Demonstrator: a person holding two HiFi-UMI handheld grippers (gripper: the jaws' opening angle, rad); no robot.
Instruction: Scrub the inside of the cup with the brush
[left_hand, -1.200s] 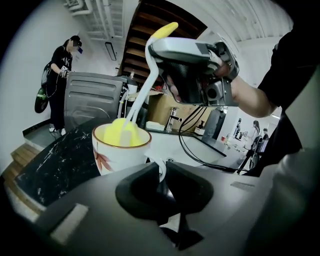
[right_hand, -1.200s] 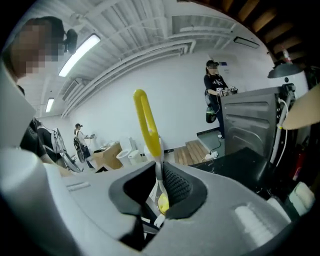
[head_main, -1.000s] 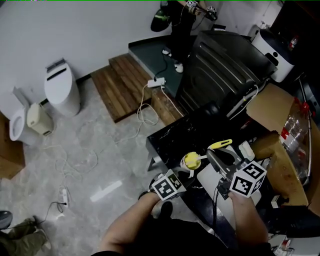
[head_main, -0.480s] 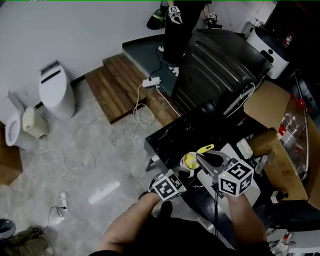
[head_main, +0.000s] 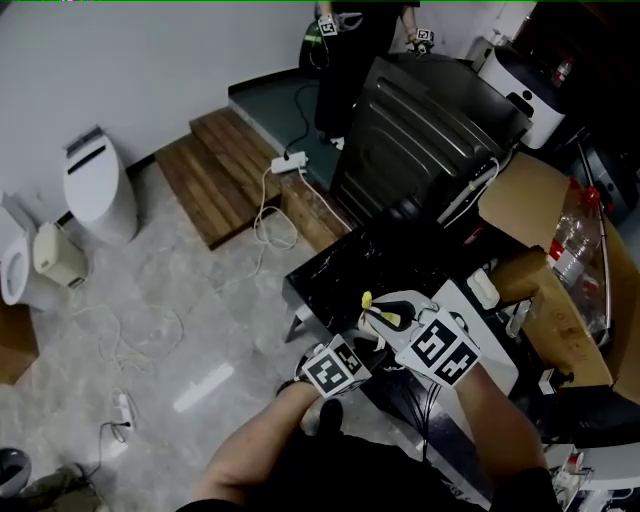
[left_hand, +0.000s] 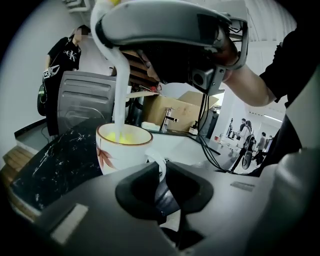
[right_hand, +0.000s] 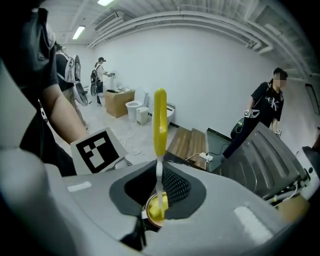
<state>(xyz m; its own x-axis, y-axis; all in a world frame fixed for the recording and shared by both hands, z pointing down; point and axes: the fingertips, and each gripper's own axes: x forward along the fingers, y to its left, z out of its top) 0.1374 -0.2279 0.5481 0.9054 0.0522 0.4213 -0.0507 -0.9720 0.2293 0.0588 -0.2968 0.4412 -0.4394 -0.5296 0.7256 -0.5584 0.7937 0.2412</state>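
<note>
A white cup (left_hand: 120, 150) with a red leaf print and a brown rim stands on the black marbled tabletop (left_hand: 55, 165). My left gripper (left_hand: 161, 172) is shut on its handle (left_hand: 159, 167). My right gripper (right_hand: 159, 189) hangs just above the cup (right_hand: 150, 212), shut on the brush's thin white shaft (right_hand: 158, 175). The brush's yellow grip (right_hand: 160, 122) sticks up past the jaws. Its yellow sponge head (left_hand: 122, 136) sits inside the cup. In the head view the right gripper (head_main: 395, 320) covers the cup beside the left gripper (head_main: 352, 352).
The black tabletop (head_main: 340, 265) ends close to my left gripper, with floor below. A white board (head_main: 490, 345) lies to the right. Behind stand a dark grey case (head_main: 420, 130), a cardboard box (head_main: 535, 200), wooden steps (head_main: 220, 175) and a person (head_main: 345, 40).
My right gripper has swung left and down over the cup and rolled, so the brush's yellow grip now points away from me instead of to the right. The left gripper has kept still.
</note>
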